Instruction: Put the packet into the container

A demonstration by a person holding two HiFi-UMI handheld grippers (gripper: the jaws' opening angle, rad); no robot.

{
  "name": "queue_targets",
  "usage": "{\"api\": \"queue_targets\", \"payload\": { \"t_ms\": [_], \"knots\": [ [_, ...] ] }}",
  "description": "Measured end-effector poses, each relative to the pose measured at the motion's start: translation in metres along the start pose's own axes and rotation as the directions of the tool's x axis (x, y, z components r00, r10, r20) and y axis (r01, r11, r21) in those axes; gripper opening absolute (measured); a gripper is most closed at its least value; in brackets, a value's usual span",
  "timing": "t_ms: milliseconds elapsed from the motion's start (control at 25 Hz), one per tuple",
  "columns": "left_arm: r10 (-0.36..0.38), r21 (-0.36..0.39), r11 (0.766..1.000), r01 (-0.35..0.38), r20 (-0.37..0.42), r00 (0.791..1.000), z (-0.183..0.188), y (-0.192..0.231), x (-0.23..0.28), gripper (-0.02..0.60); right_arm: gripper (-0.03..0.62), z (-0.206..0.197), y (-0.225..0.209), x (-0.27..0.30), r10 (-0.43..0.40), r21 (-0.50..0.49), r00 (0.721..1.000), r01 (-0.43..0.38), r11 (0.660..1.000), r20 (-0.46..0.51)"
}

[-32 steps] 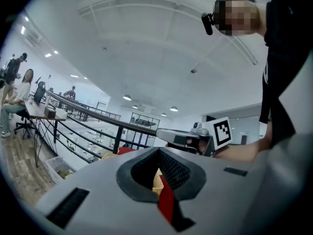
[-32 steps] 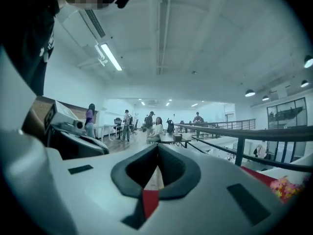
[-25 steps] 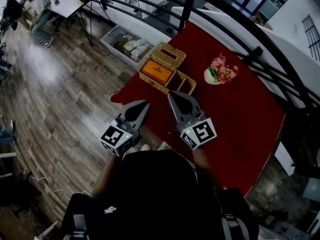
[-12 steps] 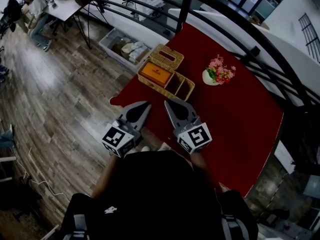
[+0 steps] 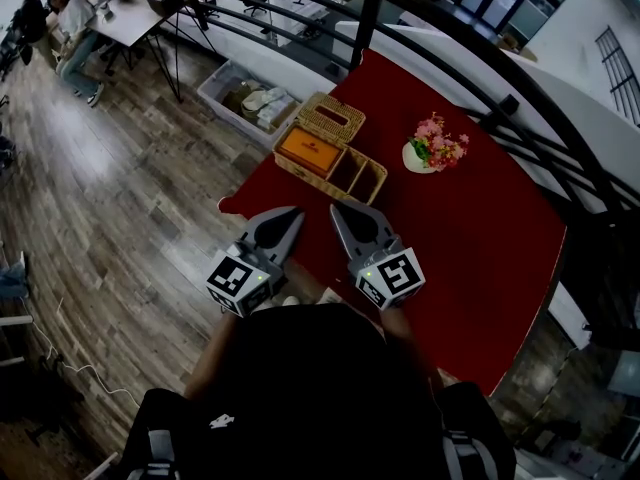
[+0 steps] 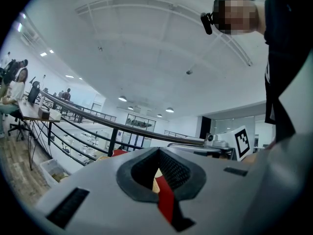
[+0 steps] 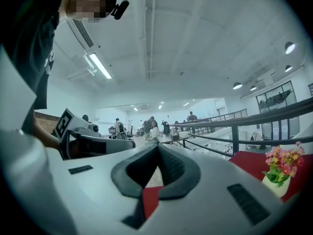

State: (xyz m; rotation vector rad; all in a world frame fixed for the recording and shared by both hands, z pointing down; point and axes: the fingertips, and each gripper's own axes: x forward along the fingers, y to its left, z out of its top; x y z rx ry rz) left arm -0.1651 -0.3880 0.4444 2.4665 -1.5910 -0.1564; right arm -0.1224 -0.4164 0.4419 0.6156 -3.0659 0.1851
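Closest to you, your left gripper (image 5: 289, 214) and right gripper (image 5: 340, 211) hang side by side over the near edge of the red tabletop (image 5: 470, 238). Both sets of jaws are pressed together with nothing between them; through each jaw opening you see only red cloth.

Compared with a second ago, almost nothing has changed. The left gripper sits where it was. The right one has drifted only slightly towards you, and its jaws have not parted. Neither gripper has closed the gap to the things beyond.

Further out, well apart from both grippers, stands the wicker container (image 5: 318, 177). The orange packet (image 5: 313, 149) lies flat in its large left compartment, and the two small compartments on the right look empty. The packet is in the same place as in the earlier pictures.

With the packet in the container and both grippers empty, the task looks finished, and you seem to be resting, not reaching.

A woven box (image 5: 335, 117) touches the container's far side, and a small flower pot (image 5: 432, 148) stands off to the right. The dark railing (image 5: 470, 48) runs beyond.
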Motion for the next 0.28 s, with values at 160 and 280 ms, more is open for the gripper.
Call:
{"api": "queue_targets", "payload": {
  "t_ms": [160, 280],
  "knots": [
    [-0.001, 0.007, 1.0, 0.001, -0.005, 1.0, -0.0012, -0.0035, 0.0021, 0.009, 0.021, 0.001, 0.0002, -0.0017, 0.021, -0.024, 1.0, -0.021, 0.999, -0.001],
    [-0.003, 0.017, 1.0, 0.003, -0.014, 1.0, -0.0039, -0.0062, 0.0039, 0.009, 0.021, -0.0035, -0.0026, -0.0032, 0.012, -0.014, 1.0, -0.012, 1.0, -0.007]
  ]
}}
